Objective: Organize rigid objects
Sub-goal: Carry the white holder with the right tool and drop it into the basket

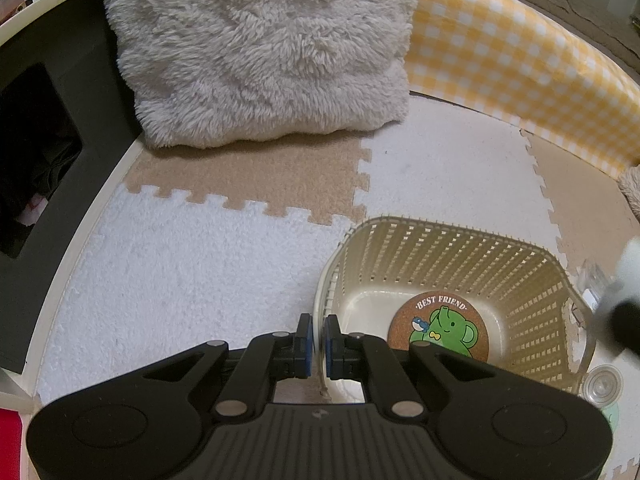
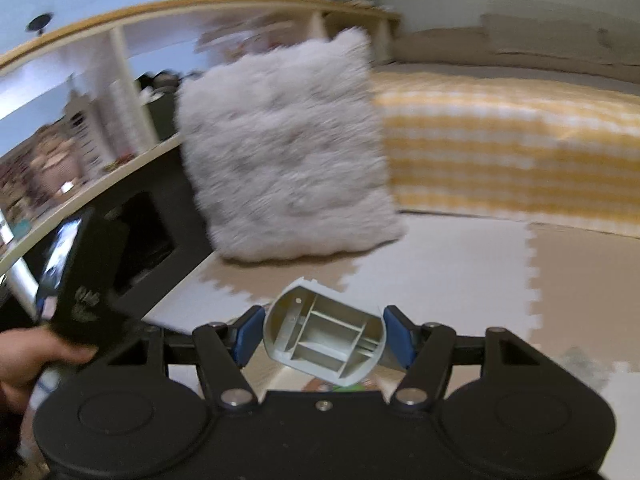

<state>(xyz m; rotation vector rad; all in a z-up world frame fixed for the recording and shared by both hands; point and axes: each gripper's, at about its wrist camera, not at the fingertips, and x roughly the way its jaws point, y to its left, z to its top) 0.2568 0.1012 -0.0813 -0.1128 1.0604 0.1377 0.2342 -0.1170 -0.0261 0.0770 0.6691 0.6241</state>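
Inside the basket (image 1: pixel 532 258) lies 1 coaster (image 1: pixel 440 326), so sorting seems begun. Left gripper (image 1: pixel 319 336) pinches the basket's rim. Right gripper (image 2: pixel 320 338) clasps a grey plastic piece (image 2: pixel 324 342), seemingly above the basket, not yet dropped.
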